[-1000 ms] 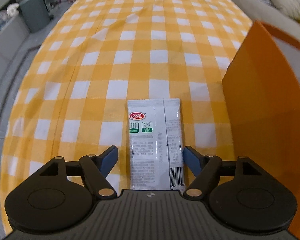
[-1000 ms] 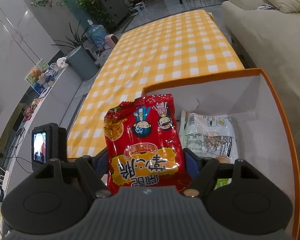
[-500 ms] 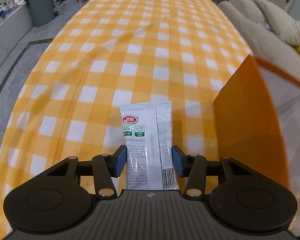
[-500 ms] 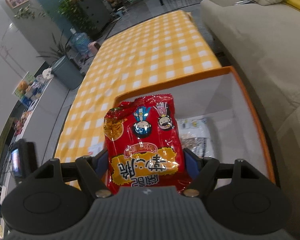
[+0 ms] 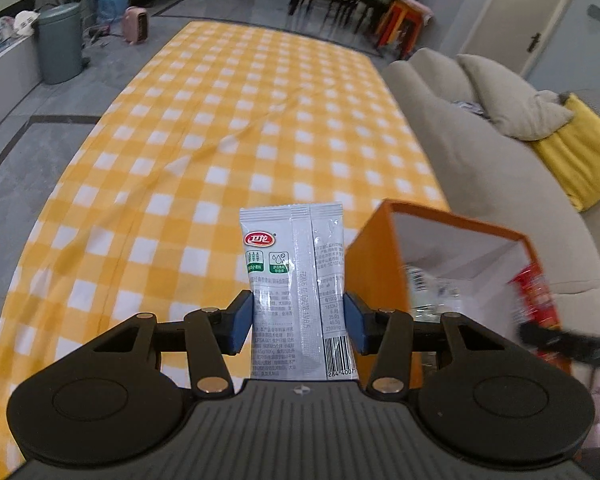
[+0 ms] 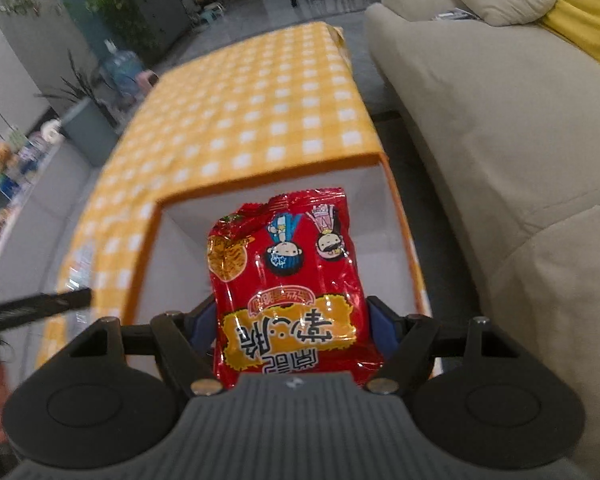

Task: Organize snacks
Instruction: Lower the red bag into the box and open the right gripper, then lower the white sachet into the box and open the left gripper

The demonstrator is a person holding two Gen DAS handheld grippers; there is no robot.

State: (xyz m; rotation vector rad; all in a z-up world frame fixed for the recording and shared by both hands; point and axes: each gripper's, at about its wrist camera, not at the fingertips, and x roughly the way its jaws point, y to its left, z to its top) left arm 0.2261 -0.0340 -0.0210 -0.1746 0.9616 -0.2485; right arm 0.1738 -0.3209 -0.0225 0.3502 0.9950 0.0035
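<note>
Plainly, white packet (image 5: 296, 292) pinched between left jaws.

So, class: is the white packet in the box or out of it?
Out. The left gripper holds the white packet above the tablecloth, beside the orange box.

A beige sofa (image 5: 480, 168) flanks the checked table (image 5: 220, 140) on grey tiled floor (image 5: 12, 120).
</note>
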